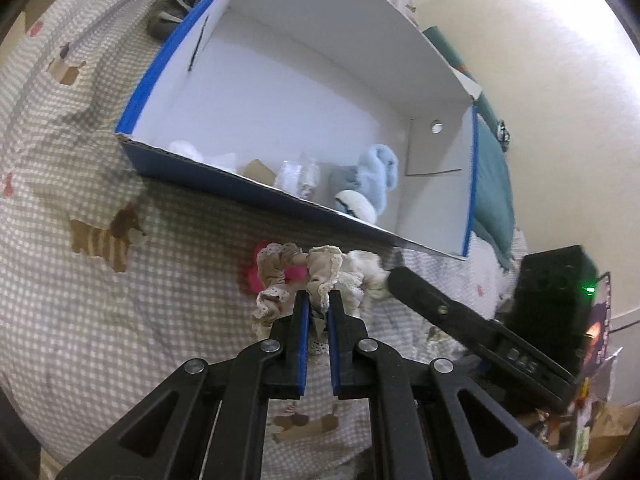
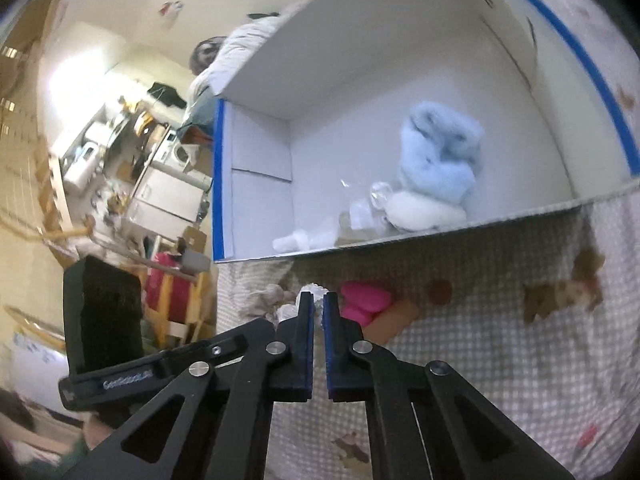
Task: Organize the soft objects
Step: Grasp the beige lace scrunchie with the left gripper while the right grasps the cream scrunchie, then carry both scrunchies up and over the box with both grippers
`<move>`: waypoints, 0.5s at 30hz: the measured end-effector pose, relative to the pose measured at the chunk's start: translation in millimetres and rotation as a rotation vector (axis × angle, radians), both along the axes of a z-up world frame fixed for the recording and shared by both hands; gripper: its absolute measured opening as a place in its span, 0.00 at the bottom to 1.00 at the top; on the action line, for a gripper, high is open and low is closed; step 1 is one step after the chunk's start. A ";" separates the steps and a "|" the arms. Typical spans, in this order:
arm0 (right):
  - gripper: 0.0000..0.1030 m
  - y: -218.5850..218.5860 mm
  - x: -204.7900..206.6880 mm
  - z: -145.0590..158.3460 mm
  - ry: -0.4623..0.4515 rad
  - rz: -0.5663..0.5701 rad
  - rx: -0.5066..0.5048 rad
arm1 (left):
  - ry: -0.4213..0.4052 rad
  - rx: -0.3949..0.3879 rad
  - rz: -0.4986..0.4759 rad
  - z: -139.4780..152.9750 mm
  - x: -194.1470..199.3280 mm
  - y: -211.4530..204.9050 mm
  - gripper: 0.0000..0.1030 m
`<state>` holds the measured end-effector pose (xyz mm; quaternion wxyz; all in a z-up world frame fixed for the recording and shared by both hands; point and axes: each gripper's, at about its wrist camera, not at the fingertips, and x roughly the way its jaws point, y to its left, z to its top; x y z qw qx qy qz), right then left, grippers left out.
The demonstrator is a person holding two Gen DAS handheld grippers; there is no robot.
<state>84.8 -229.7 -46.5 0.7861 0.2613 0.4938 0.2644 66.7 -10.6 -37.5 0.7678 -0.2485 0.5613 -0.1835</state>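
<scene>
Pink item (image 1: pixel 256 276) on bed (image 1: pixel 120 320) being largely hidden behind beige scrunchie (image 1: pixel 296 276). Blue-edged box (image 1: pixel 248 196) lying just beyond, fluffy blue item (image 2: pixel 438 160) inside. Scrunchie being pinched by left hand-held gripper (image 1: pixel 318 300); right hand-held gripper (image 2: pixel 318 300) being held narrowly closed on white frilly fabric (image 2: pixel 316 294).

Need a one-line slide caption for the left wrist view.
Left gripper pinches a beige lace scrunchie on the checked bedspread, before the open blue-edged box.

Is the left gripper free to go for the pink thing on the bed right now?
Probably not yet: the left gripper is shut on the beige scrunchie, which lies across the pink thing. It would likely have to drop the scrunchie in the box first.
</scene>
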 end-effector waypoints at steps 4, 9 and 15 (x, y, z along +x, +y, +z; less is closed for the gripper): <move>0.05 -0.6 -2.5 4.5 -0.026 -0.010 -0.068 | 0.005 0.077 0.033 -4.2 0.0 7.0 0.08; 0.05 -4.4 2.5 2.2 -0.014 -0.034 -0.083 | 0.008 0.137 0.047 -8.8 1.0 10.7 0.08; 0.05 2.7 1.9 3.1 -0.023 -0.024 -0.115 | 0.006 0.147 0.045 -11.2 0.8 10.8 0.08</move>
